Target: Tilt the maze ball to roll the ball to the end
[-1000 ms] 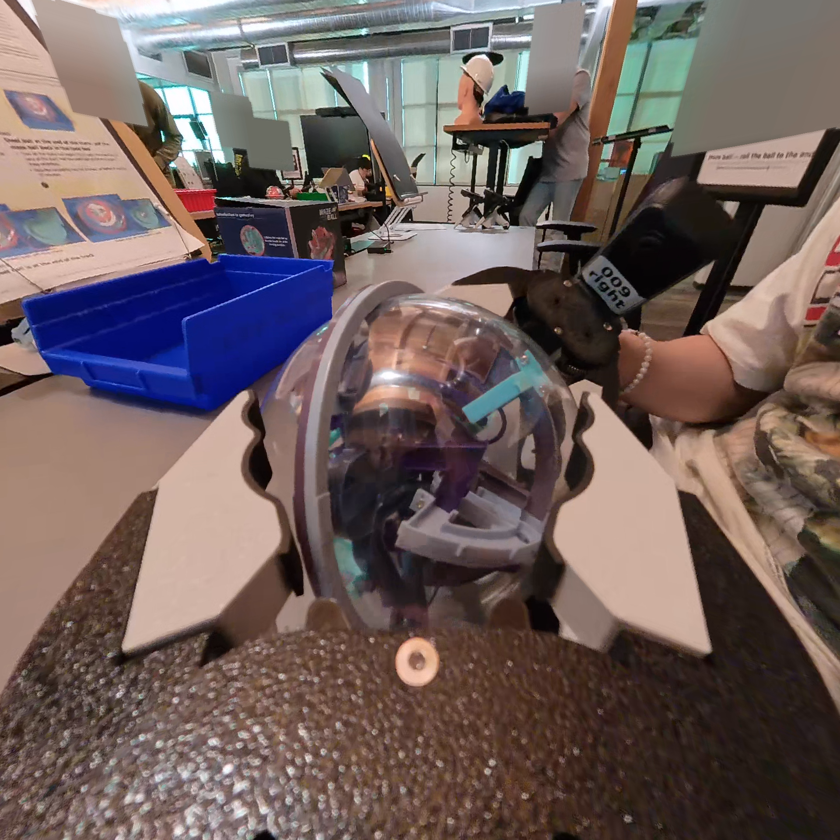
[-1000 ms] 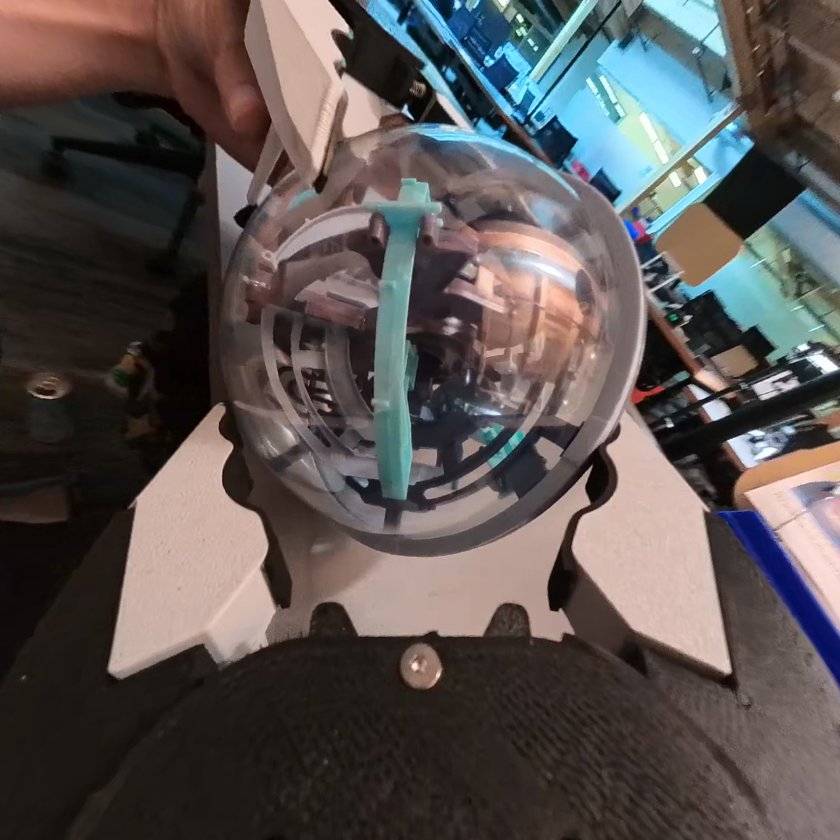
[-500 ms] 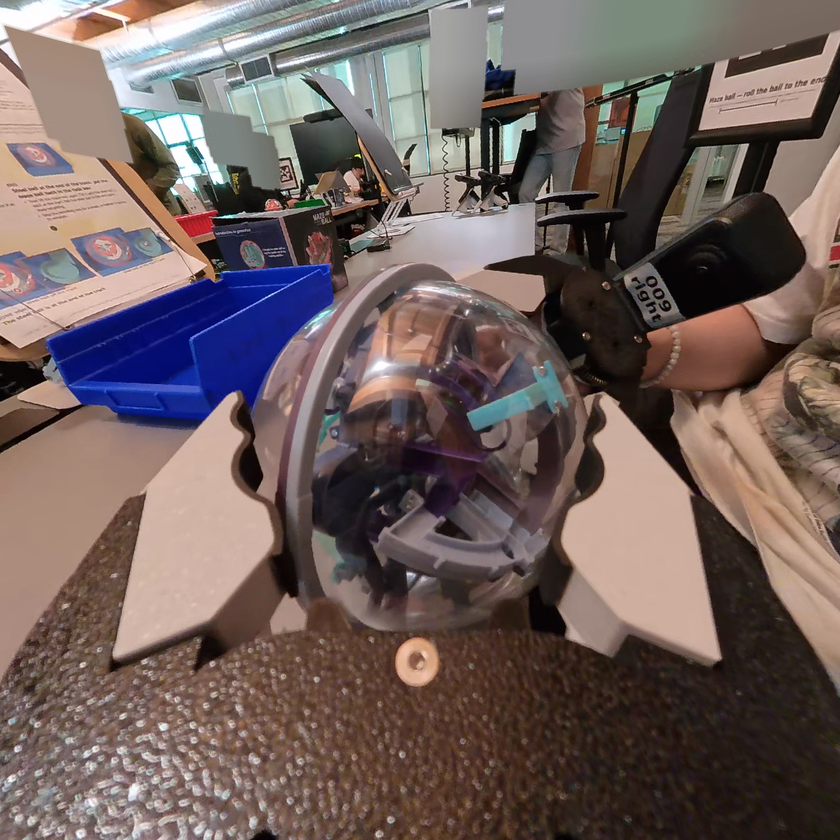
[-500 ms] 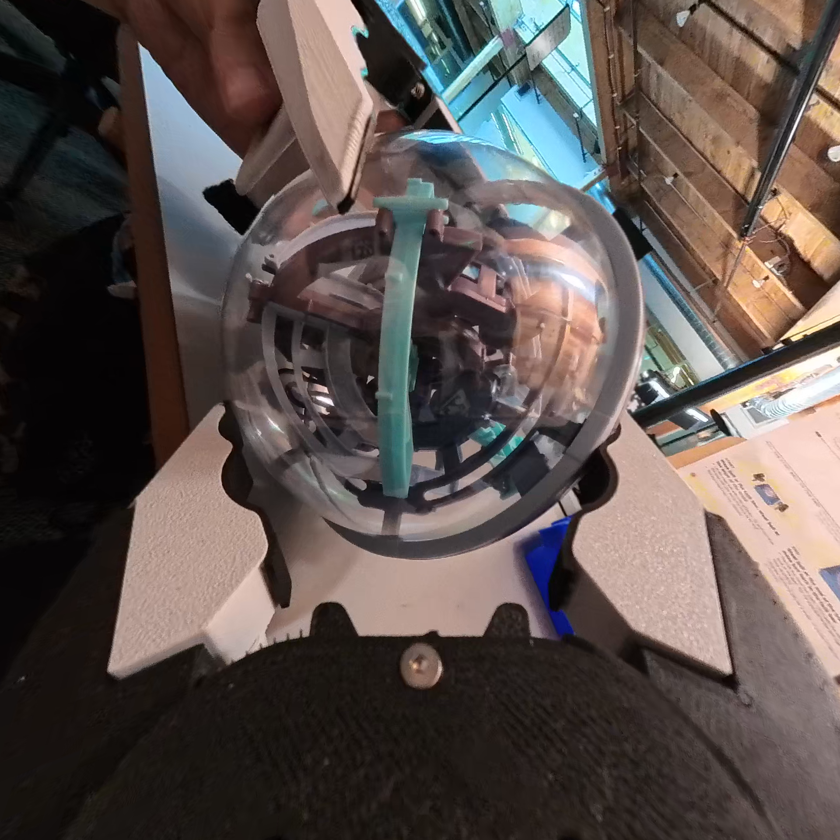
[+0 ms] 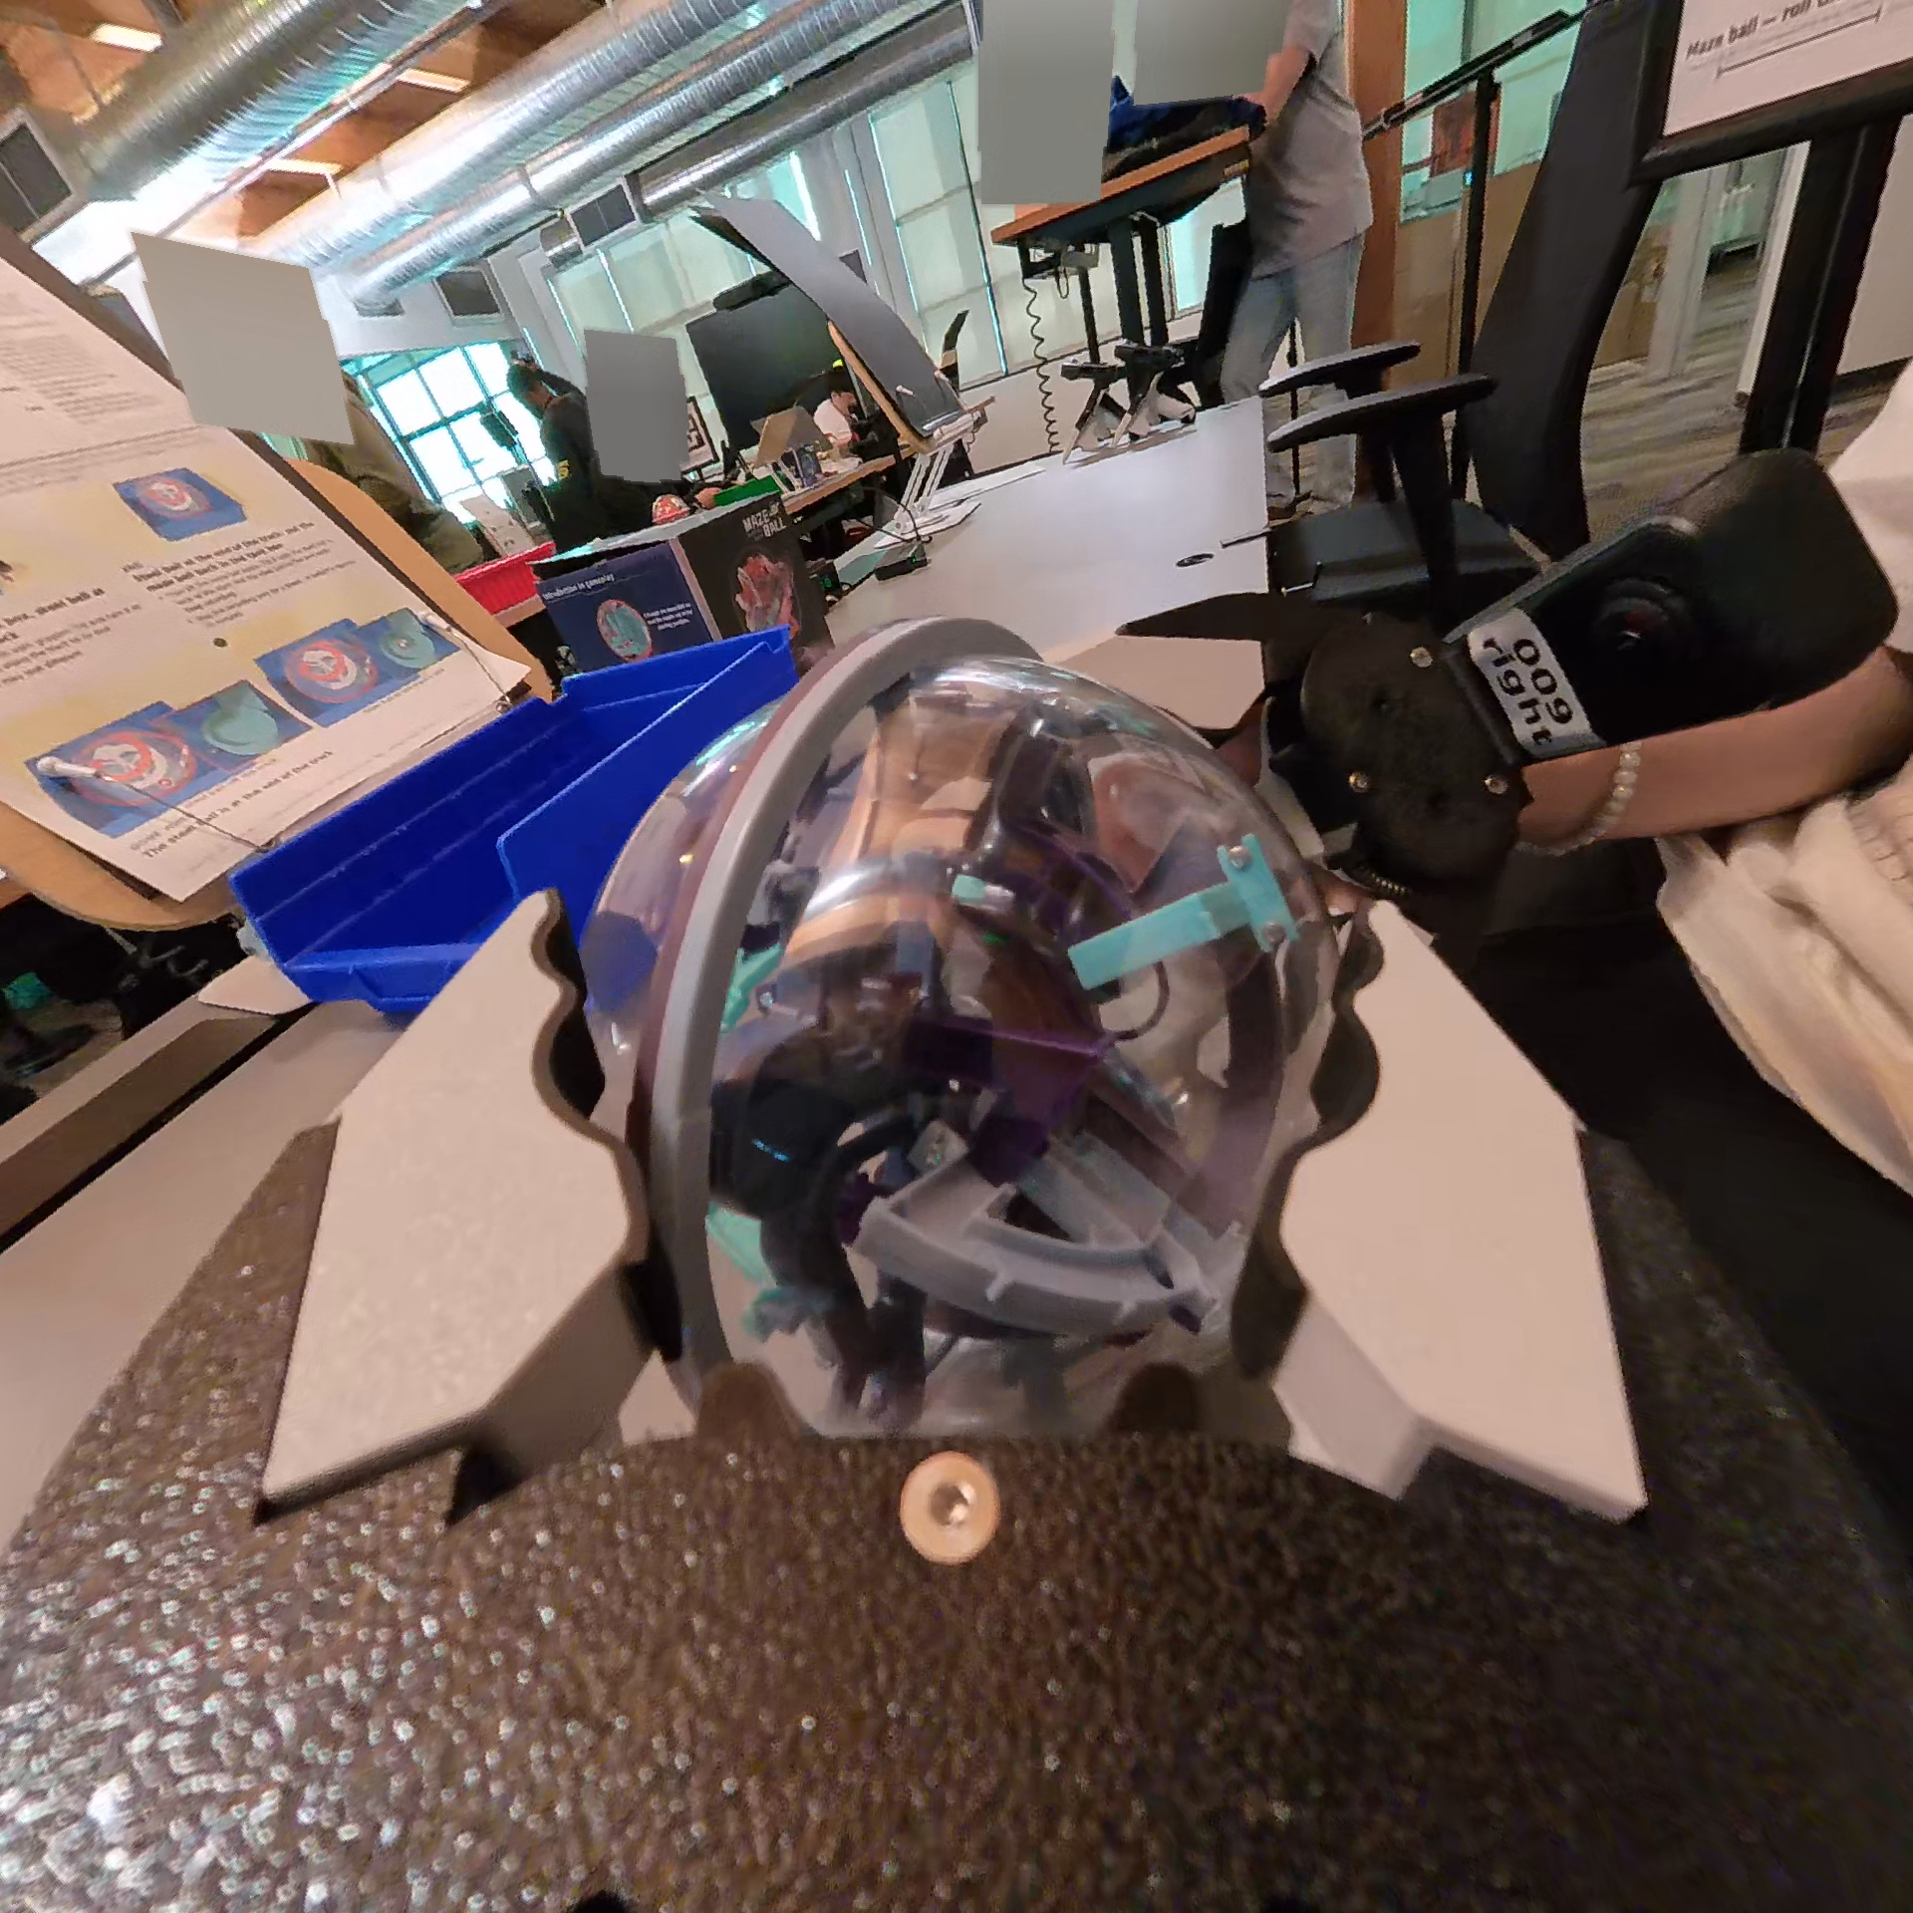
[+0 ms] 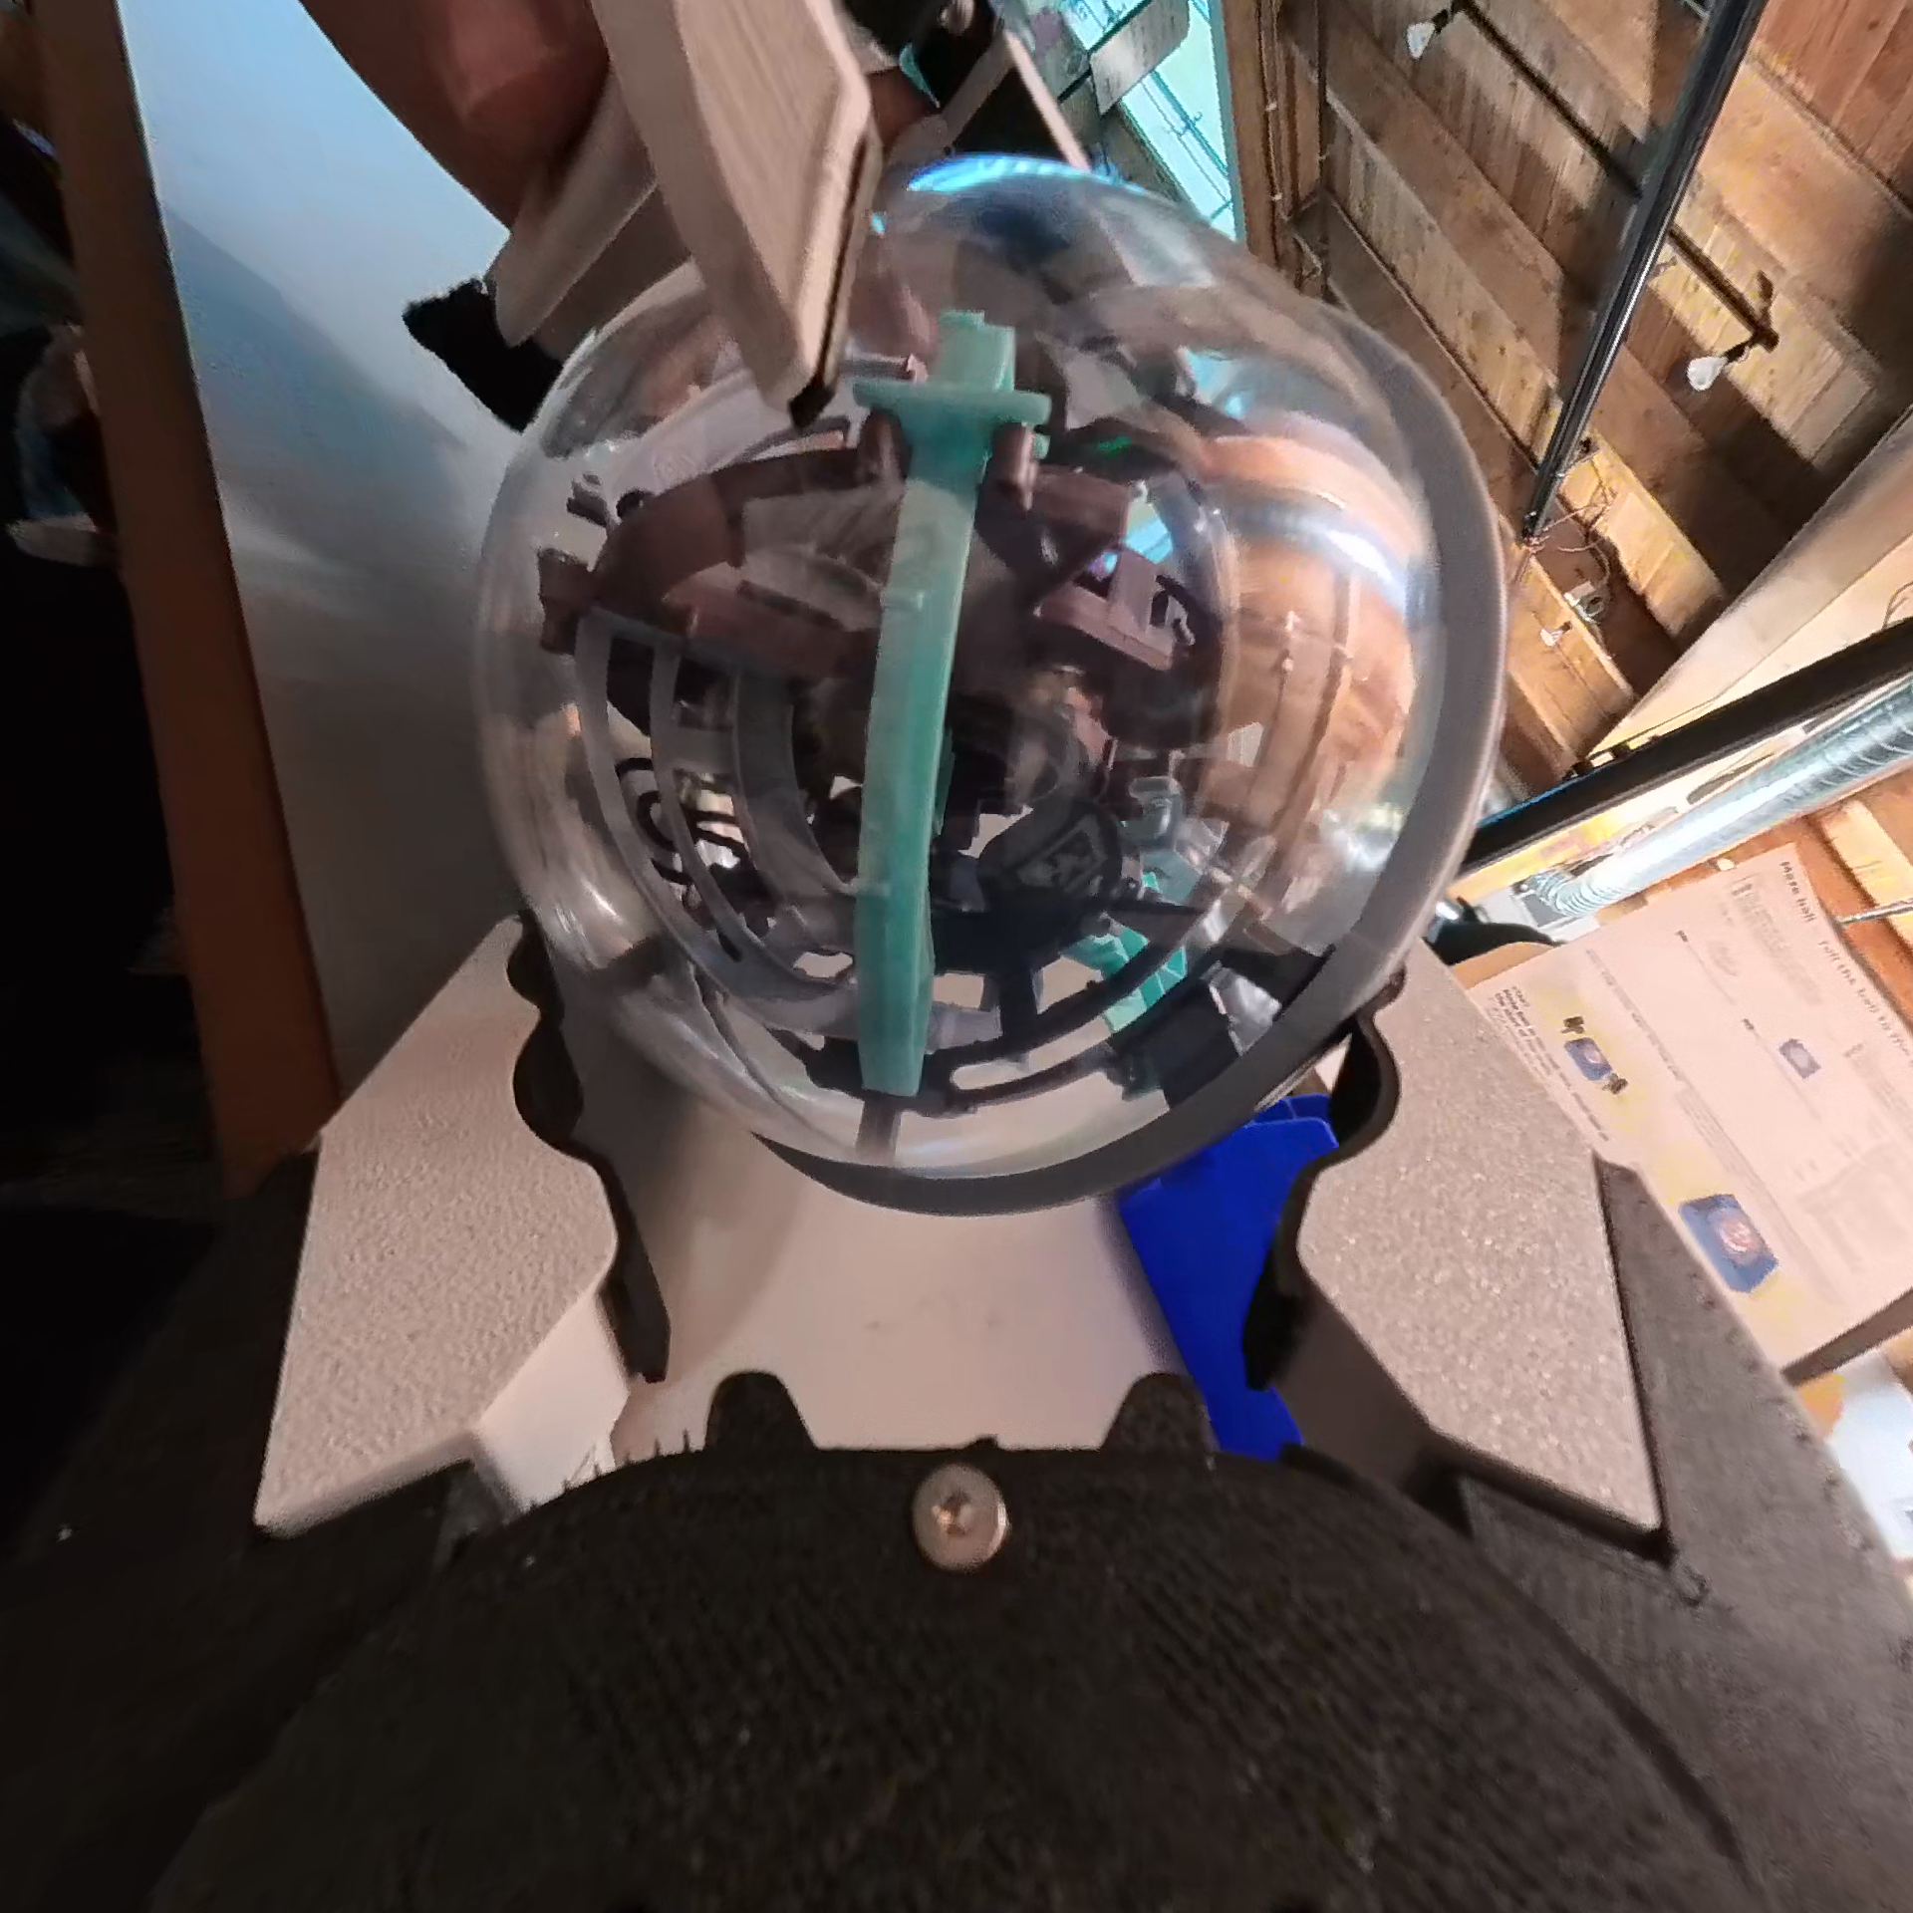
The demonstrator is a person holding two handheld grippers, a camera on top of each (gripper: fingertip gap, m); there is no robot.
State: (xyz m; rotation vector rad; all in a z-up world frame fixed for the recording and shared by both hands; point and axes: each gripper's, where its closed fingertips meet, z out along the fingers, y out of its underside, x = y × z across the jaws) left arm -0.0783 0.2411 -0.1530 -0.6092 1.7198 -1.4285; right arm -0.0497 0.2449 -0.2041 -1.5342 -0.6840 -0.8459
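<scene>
The maze ball [image 5: 973, 1035] is held in the air above the grey worktop [image 5: 1087, 549], clamped from two sides at once. It is a clear sphere with a grey band around its middle and brown, purple, grey and teal tracks inside; the small ball within cannot be made out.

The left tongs [image 5: 958, 994] are spread wide around the maze ball, and the notched inner edges of both grey fingers [image 5: 466, 1190] are pressed against its shell, one at the band and one on the clear half opposite. The right tongs [image 6: 952, 1046] are likewise spread wide, with both pale fingers [image 6: 445, 1222] set against the lower part of the shell, one of them right at the band. In the left wrist view the right tongs' black body is seen just behind the maze ball, held by a hand with a bead bracelet. In the right wrist view one finger of the left tongs is laid against the top of the maze ball.

A blue bin [image 5: 435, 870] stands on the worktop just beyond the maze ball, and past it an instruction sheet [image 5: 155, 621] is propped on a board.
</scene>
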